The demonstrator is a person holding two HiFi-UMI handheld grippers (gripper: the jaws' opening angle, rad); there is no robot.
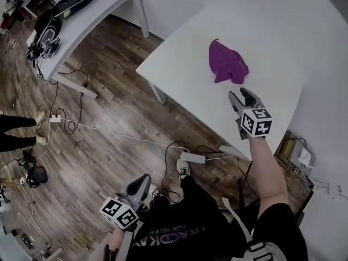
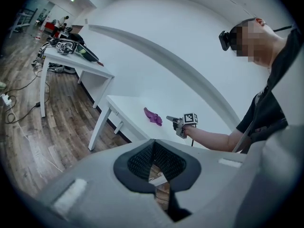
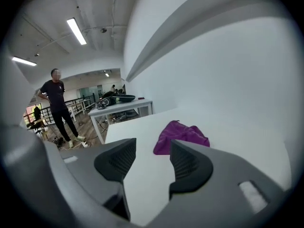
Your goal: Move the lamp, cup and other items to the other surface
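While right tongs (image 3: 152,151) gape toward purple cloth (image 3: 183,136), left gripper view alone shows left tongs (image 2: 154,151) closed.

1. Your right gripper (image 1: 239,95): sits at 2 o'clock in the head view and points toward 11 o'clock. Its jaws stand wide apart, empty. The right forearm (image 1: 266,167) is bare and stretched forward.
2. Your left gripper (image 1: 140,184): held low by your body at 7 o'clock and points toward 1 o'clock. Jaws closed together, empty.

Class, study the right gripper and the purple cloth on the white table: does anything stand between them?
Nothing visible does. The open right gripper hovers over the white table, and the crumpled purple cloth lies just beyond its jaws, only tabletop between.
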